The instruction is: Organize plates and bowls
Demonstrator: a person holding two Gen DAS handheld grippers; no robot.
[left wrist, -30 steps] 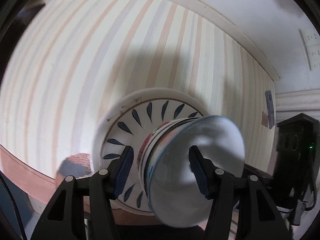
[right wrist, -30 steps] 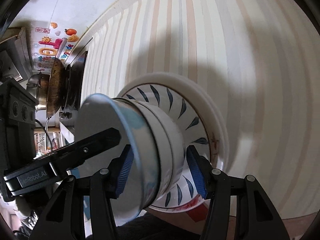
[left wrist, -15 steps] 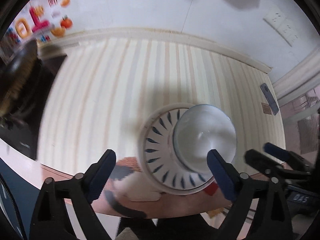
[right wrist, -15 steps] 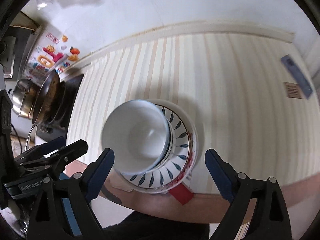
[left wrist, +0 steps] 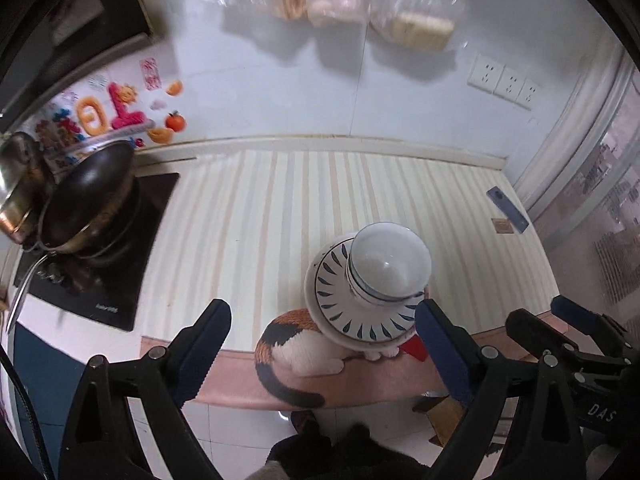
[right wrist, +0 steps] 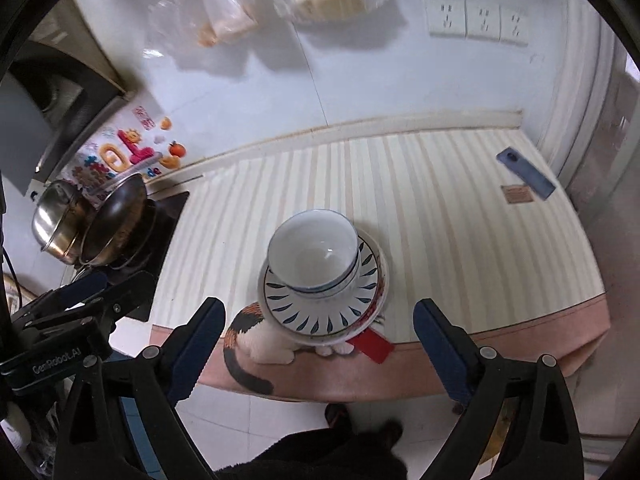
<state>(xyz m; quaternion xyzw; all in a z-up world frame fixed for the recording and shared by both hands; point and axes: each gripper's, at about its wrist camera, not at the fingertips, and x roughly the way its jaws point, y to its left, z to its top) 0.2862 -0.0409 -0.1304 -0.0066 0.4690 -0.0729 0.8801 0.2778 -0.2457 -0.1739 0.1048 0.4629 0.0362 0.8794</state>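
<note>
A stack of white bowls sits on stacked plates with a blue leaf pattern, near the front edge of the striped counter. The bowls and plates also show in the right wrist view. My left gripper is open and empty, pulled back above the counter's front edge. My right gripper is open and empty, likewise held back and above the stack. The right gripper shows at the right of the left wrist view.
A black pan and a steel pot sit on a cooktop at the left. A blue phone lies at the far right. A cat-print mat hangs over the counter's front edge. Bags hang on the wall.
Both grippers opened, let go of the bowl stack and pulled back and up away from it. The stack now rests alone on the plates.
</note>
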